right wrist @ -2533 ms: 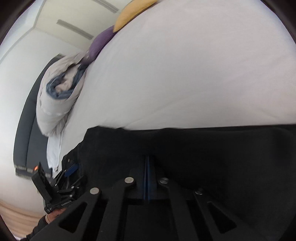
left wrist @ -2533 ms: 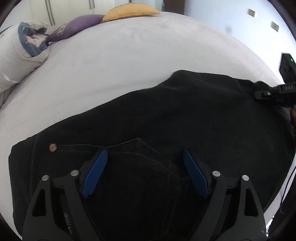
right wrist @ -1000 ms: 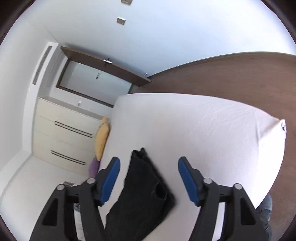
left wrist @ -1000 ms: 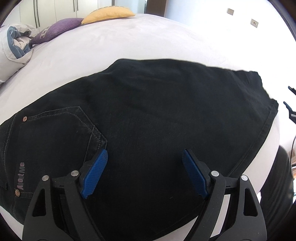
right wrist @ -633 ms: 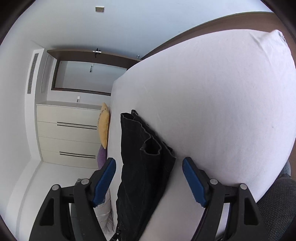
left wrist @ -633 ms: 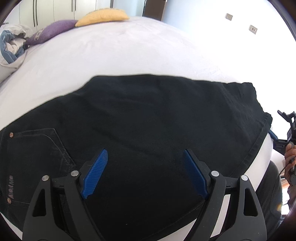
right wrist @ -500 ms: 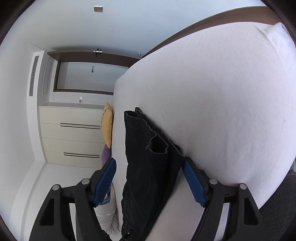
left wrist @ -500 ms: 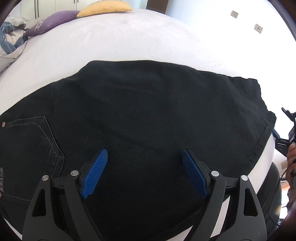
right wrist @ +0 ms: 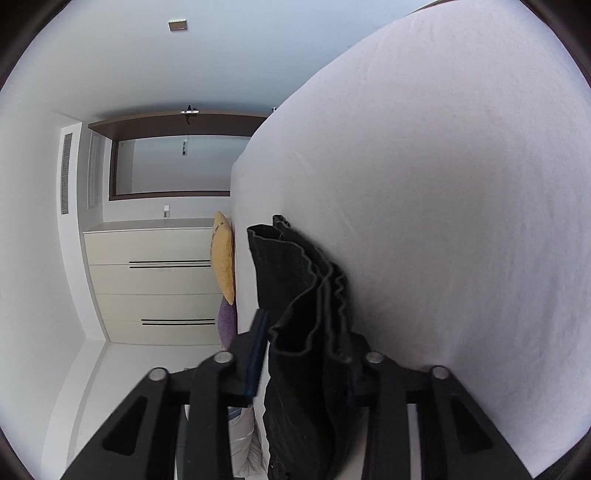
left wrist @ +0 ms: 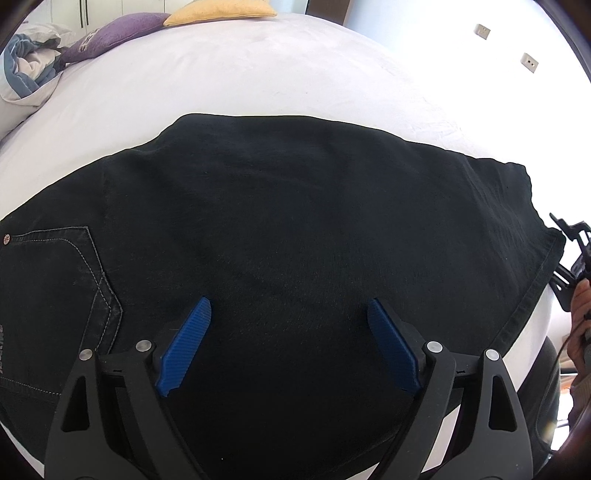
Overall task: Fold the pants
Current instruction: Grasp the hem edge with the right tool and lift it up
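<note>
Black denim pants (left wrist: 288, 236) lie folded lengthwise on the white bed (left wrist: 229, 70), back pocket at the left, leg hems at the right edge. My left gripper (left wrist: 288, 332) is open and hovers over the middle of the pants. In the right wrist view the stacked leg hems (right wrist: 306, 295) sit between the fingers of my right gripper (right wrist: 303, 339). Its jaws have narrowed around the hems, with a small gap still showing on the left side. The right gripper also shows at the hem end in the left wrist view (left wrist: 572, 254).
A yellow cushion (left wrist: 218, 9), a purple cushion (left wrist: 118, 27) and a bundled duvet (left wrist: 26, 74) lie at the far end of the bed. A cream chest of drawers (right wrist: 155, 280) stands beyond. The bed edge runs just past the hems.
The right gripper has moved in onto the leg hems and its jaws have narrowed from wide open. The left gripper stays open and has shifted slightly over the pants.
</note>
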{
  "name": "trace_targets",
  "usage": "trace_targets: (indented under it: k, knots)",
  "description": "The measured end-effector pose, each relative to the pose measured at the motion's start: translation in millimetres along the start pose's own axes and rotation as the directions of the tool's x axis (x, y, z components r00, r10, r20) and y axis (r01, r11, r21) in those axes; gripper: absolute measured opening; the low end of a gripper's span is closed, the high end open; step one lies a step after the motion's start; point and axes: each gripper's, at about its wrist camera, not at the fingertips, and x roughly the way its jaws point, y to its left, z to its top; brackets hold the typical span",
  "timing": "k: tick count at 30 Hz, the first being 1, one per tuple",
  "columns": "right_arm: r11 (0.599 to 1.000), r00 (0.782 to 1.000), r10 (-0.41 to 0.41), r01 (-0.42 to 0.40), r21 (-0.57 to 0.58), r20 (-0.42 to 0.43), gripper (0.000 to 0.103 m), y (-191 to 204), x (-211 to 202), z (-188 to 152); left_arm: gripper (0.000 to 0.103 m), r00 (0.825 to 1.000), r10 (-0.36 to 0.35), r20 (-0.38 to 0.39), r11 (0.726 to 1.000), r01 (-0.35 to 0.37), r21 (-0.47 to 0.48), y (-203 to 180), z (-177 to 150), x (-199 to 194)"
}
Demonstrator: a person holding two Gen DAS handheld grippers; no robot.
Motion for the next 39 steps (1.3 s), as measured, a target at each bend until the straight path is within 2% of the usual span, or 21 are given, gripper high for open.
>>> trace_targets:
  k: [1,2,4,10,14,18,21,25,30,33,35,36,37,39]
  knots:
    - [1.0,1.0,-0.015,0.015,0.009,0.005,0.015,-3,1,1,0.087,1.0,0.001,0.001,1.0,-0.001,0.002,-1,-1,0]
    - [1.0,1.0,-0.016,0.016,0.014,0.012,0.014,-5,2,0,0.087,1.0,0.002,0.002,1.0,-0.002,0.003,-2,-1,1]
    - [1.0,1.0,-0.021,0.021,-0.008,0.022,0.013,-4,0,-2,0.087,1.0,0.002,0.003,1.0,-0.002,-0.008,-3,0,-2]
    - [0.993,0.995,-0.093,0.095,-0.072,0.039,0.012,10,1,-5,0.087,0.998,-0.062,0.032,0.996,0.064,-0.055,-6,3,-11]
    - [0.97,0.985,-0.161,0.171,-0.175,0.07,0.012,36,5,-14,0.087,0.997,-0.072,0.025,0.994,0.074,-0.075,-7,3,-2]
    - [0.935,0.978,-0.192,0.209,-0.285,0.087,0.012,63,14,-23,0.087,0.995,-0.095,0.033,0.991,0.098,-0.09,1,1,2]
    - [0.941,0.977,-0.195,0.212,-0.263,0.091,0.012,62,16,-23,0.087,0.993,-0.114,0.037,0.988,0.117,-0.101,9,-3,2]
    - [0.926,0.971,-0.217,0.237,-0.293,0.1,0.012,69,17,-26,0.087,0.99,-0.135,0.04,0.982,0.139,-0.128,17,-2,-4]
    - [0.926,0.967,-0.229,0.252,-0.281,0.113,0.012,63,13,-25,0.087,0.983,-0.174,0.06,0.973,0.181,-0.14,20,3,-14]
    - [0.911,0.962,-0.245,0.271,-0.31,0.119,0.012,74,14,-32,0.087,0.983,-0.179,0.038,0.972,0.182,-0.15,20,3,-5]
    - [0.875,0.963,-0.247,0.271,-0.401,0.111,0.012,97,23,-50,0.087,0.981,-0.191,0.038,0.966,0.195,-0.168,25,1,-2]
    - [0.841,0.964,-0.252,0.264,-0.471,0.092,0.012,112,32,-66,0.087,0.979,-0.2,0.045,0.963,0.205,-0.176,28,1,-3]
    - [0.794,0.964,-0.26,0.25,-0.553,0.062,0.012,127,44,-88,0.087,0.975,-0.217,0.05,0.956,0.223,-0.193,32,1,-4]
    - [0.642,0.947,-0.322,0.222,-0.734,0.005,0.012,151,76,-145,0.087,0.96,-0.273,0.064,0.928,0.28,-0.248,41,2,-5]
